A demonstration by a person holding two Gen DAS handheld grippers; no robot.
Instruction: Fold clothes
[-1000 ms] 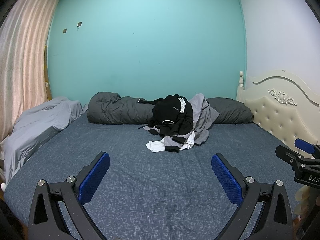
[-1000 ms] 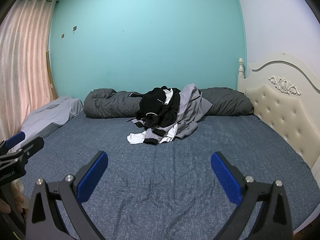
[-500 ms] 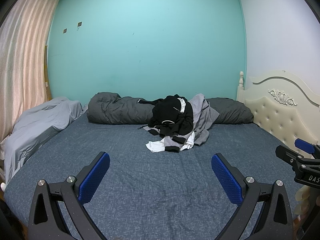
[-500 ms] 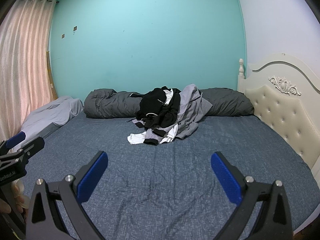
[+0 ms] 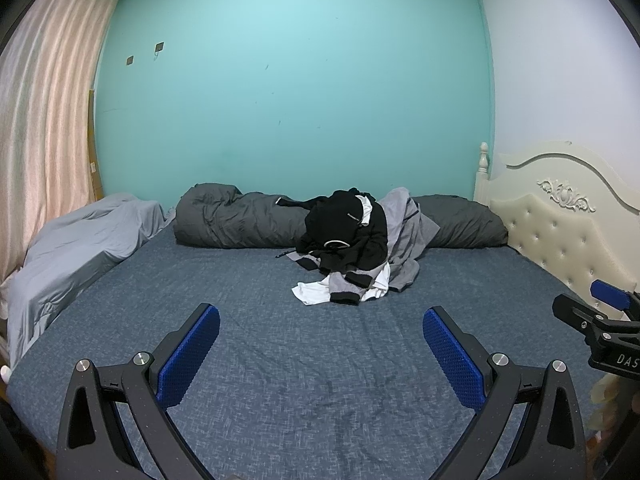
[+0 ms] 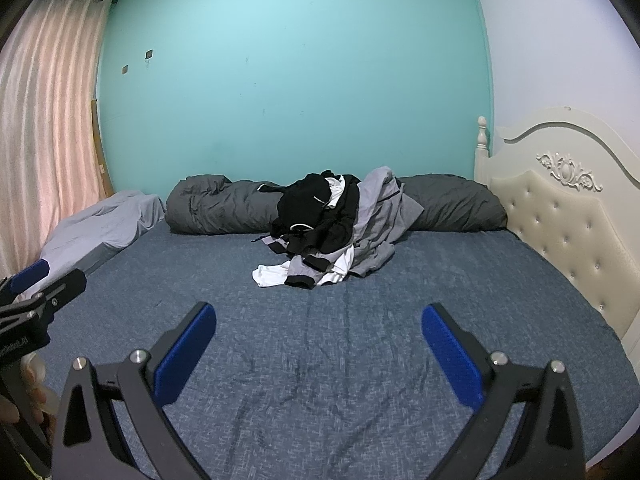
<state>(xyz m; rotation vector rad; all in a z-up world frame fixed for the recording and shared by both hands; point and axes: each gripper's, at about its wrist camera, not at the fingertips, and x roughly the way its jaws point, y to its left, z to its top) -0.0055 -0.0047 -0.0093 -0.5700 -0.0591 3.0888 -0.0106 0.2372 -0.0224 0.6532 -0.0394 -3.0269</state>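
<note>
The left gripper (image 5: 321, 330) has its blue pads spread wide, holding nothing; the right gripper (image 6: 319, 328) is spread the same — both hover over the blue bedsheet (image 5: 260, 344). At twelve o'clock, well apart, the pile of clothes (image 5: 352, 248) leans on a rolled grey duvet (image 5: 240, 220). A cream headboard (image 6: 560, 216) stands at three o'clock.

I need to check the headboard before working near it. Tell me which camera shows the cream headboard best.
The right wrist view: the cream headboard shows nearly whole there, with its carved crest, tufted panel and corner post. The left wrist view shows the same parts, but its lower right end is hidden behind the right tongs.
</note>
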